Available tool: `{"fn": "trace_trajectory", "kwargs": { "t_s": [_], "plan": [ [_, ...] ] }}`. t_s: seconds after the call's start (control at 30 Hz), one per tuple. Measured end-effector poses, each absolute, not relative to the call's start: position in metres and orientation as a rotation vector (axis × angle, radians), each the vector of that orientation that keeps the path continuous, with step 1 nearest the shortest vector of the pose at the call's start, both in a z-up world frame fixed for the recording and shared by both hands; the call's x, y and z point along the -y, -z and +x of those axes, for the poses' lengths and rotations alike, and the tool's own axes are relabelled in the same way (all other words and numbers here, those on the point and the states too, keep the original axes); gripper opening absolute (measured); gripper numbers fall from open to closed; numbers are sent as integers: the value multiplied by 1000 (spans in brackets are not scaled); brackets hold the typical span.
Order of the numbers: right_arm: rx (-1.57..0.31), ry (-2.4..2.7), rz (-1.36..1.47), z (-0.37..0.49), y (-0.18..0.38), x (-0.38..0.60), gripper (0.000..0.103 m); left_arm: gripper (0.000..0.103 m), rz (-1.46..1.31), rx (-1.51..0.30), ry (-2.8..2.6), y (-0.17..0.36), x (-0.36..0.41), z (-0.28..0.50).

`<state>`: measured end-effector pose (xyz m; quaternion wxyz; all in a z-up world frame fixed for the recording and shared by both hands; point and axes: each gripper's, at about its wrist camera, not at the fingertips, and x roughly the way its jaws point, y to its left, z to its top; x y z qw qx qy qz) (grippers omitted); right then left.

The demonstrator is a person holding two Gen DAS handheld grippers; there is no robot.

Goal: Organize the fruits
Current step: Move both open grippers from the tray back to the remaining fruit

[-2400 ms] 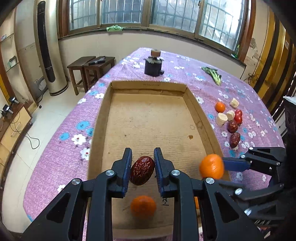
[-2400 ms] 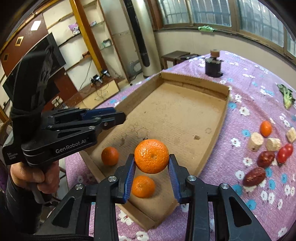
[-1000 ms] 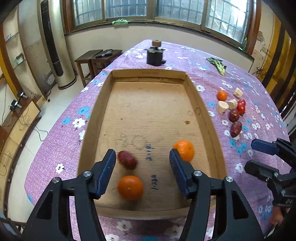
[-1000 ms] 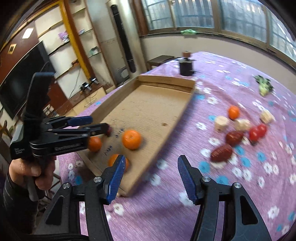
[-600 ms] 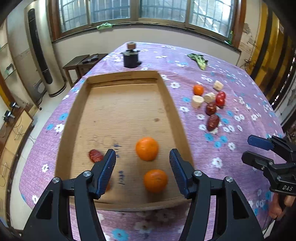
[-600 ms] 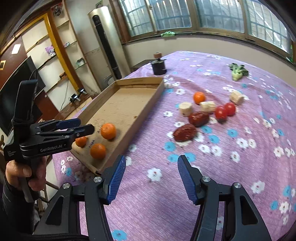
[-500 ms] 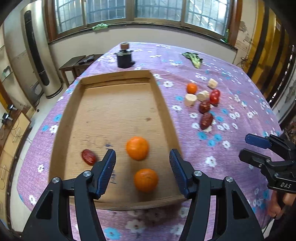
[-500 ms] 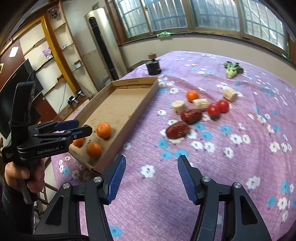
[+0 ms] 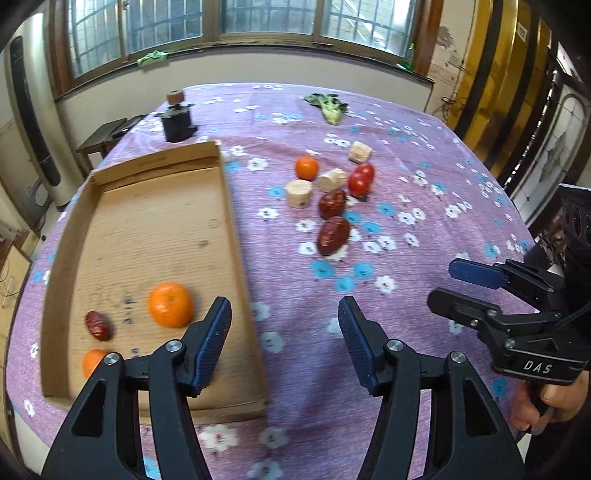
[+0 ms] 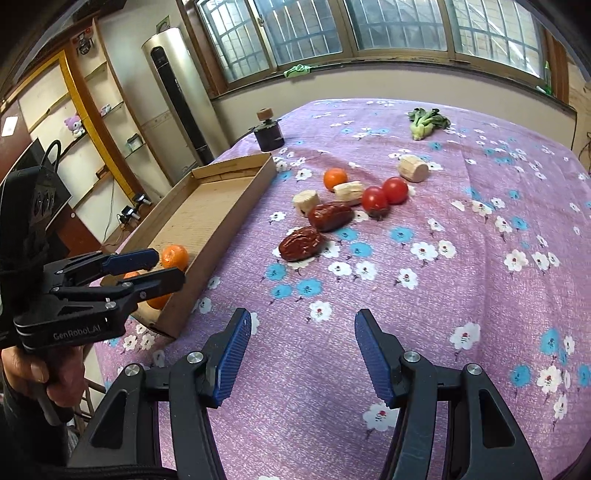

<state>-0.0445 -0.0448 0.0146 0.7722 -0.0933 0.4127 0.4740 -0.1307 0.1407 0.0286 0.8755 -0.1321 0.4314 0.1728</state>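
Room: barred windows (image 9: 258,22) along far wall, green rag on the sill; tall standing air conditioner (image 10: 177,92) at left, open shelves (image 10: 92,110) beside it, yellow door frames (image 9: 491,74) at right; low stool (image 9: 99,136) by the table's far left corner

Table (image 10: 480,277): purple cloth with white and blue flowers, fills most of both views

Tray (image 9: 144,221): shallow cardboard, on left half of cloth. Holds a large orange (image 9: 170,305), a jujube (image 9: 98,325) beside it, and a second orange (image 9: 92,362) near the front wall, partly hidden by the left tool

Left gripper (image 9: 284,343): jaws wide apart, nothing between them, over the tray's right front corner and bare cloth

Right gripper (image 10: 303,350): jaws wide apart, nothing held, above bare cloth, near the tray's front

Loose pile right of tray, well apart from both tools: two jujubes (image 10: 301,243), (image 10: 330,216); two tomatoes (image 10: 384,195) touching; small orange (image 10: 335,178); three pale cut chunks (image 10: 306,201)

Far end: black grinder (image 10: 269,134), bok choy (image 10: 426,120)
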Motion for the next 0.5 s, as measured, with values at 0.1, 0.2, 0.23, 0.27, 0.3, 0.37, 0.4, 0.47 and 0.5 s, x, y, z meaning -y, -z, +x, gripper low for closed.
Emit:
{"fn": "trace_trajectory", "kwargs": {
  "t_s": [0.1,0.2,0.23,0.27,0.3,0.37,0.4,0.47,0.5],
  "plan": [
    [-895,-1016,-201,-41,-14,48,60,59,-278,-912,-339,-26,-136,-123],
    [-897,-1005,-196,-35,-13,50,60,59,-278,-919,-322,-23,-133,-116],
    [-898,-1002,-197,-33,-13,49,60,59,-279,-921,-318,-23,-132,-114],
    [-899,-995,-195,-30,-13,49,60,59,-282,-920,-310,-22,-132,-112],
    [-899,-992,-195,-28,-13,48,60,59,-286,-921,-305,-22,-132,-110],
    [-895,-985,-198,-21,-12,46,56,59,-293,-925,-298,-19,-132,-104],
    [-895,-982,-198,-17,-11,43,54,59,-295,-925,-292,-18,-132,-101],
    [-903,-977,-201,-7,-9,38,49,59,-289,-928,-281,-16,-131,-92],
    [-905,-973,-201,-2,-9,35,46,59,-284,-931,-280,-15,-131,-88]
  ]
}}
